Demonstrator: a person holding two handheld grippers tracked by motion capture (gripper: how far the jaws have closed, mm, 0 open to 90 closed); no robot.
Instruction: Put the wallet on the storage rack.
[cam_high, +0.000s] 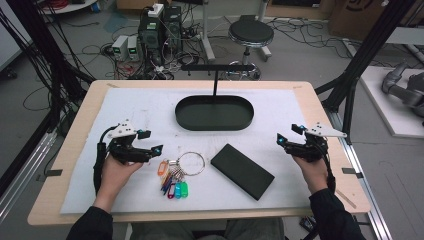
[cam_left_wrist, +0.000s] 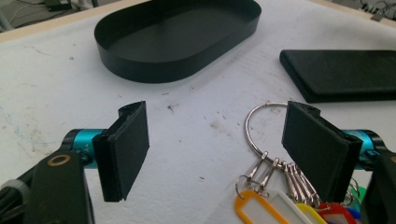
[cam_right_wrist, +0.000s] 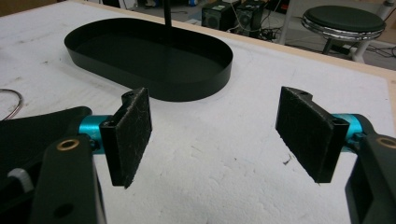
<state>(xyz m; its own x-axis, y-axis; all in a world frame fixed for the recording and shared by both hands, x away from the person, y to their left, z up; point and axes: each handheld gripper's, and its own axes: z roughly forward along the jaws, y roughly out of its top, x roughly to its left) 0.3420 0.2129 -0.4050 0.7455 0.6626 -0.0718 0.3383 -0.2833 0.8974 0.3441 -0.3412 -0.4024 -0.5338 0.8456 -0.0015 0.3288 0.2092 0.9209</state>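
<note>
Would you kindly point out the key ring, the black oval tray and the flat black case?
key ring (cam_high: 192, 163), high view, on the metal loop.
black oval tray (cam_high: 214, 126), high view, on its near wall.
flat black case (cam_high: 242, 170), high view, on its top face.

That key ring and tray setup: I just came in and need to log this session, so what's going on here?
A person sits at the table with a gripper in each hand. The left gripper hovers open right beside the key ring with its coloured tags, which lies flat on the white mat. The right gripper is open too, over bare mat, holding nothing. A flat black case lies between them, and the black oval tray behind is empty. Nothing has been picked up yet.
</note>
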